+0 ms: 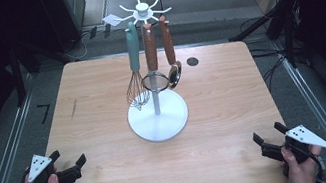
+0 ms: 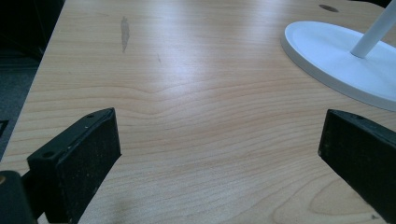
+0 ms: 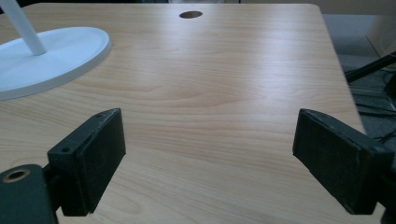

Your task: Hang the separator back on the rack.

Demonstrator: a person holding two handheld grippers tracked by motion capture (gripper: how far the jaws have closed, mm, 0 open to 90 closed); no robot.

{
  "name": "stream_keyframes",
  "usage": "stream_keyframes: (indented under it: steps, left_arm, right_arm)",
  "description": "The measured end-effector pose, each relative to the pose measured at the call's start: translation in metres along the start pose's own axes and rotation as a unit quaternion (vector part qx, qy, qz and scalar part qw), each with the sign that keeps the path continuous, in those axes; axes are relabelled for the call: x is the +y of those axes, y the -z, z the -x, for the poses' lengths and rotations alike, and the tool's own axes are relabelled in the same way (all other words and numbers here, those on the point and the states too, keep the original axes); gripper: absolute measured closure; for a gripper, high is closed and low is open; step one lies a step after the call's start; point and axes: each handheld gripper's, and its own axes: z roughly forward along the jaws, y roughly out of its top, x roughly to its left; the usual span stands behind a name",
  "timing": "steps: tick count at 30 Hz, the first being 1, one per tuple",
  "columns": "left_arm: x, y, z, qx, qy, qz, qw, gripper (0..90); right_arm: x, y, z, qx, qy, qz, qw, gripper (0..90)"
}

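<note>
A white utensil stand (image 1: 158, 115) with a round base and thin pole stands mid-table. From its top hooks hang a teal-handled whisk (image 1: 136, 76), a wood-handled strainer (image 1: 152, 63) and a wood-handled spoon (image 1: 170, 57). My left gripper (image 1: 69, 162) rests open at the table's front left corner, nothing between its jaws. My right gripper (image 1: 267, 135) rests open at the front right corner, also holding nothing. The stand's base (image 2: 341, 60) lies to the upper right in the left gripper view, and the same base (image 3: 46, 56) lies to the upper left in the right gripper view.
A wooden table (image 1: 97, 133) with a small round hole (image 1: 192, 61) near its far edge. Dark equipment, tripod legs and cables surround the table on the floor. Metal rails run along both sides.
</note>
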Motion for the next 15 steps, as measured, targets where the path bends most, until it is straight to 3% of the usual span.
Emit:
stream_keyframes:
  steps: [5,10,15]
  left_arm:
    - [0.000,0.000,0.000,0.000,-0.002,-0.001,1.0000,0.0]
    - [0.000,0.000,0.000,0.000,-0.003,-0.002,1.0000,0.0]
    - [0.000,-0.001,0.000,-0.002,0.002,-0.003,1.0000,0.0]
  right_arm:
    - [-0.005,0.003,0.010,-0.009,-0.016,-0.003,0.9998,10.2]
    - [-0.007,0.004,0.013,-0.021,-0.006,-0.010,0.9997,10.2]
    - [-0.010,0.006,0.019,-0.023,-0.032,-0.006,0.9992,10.4]
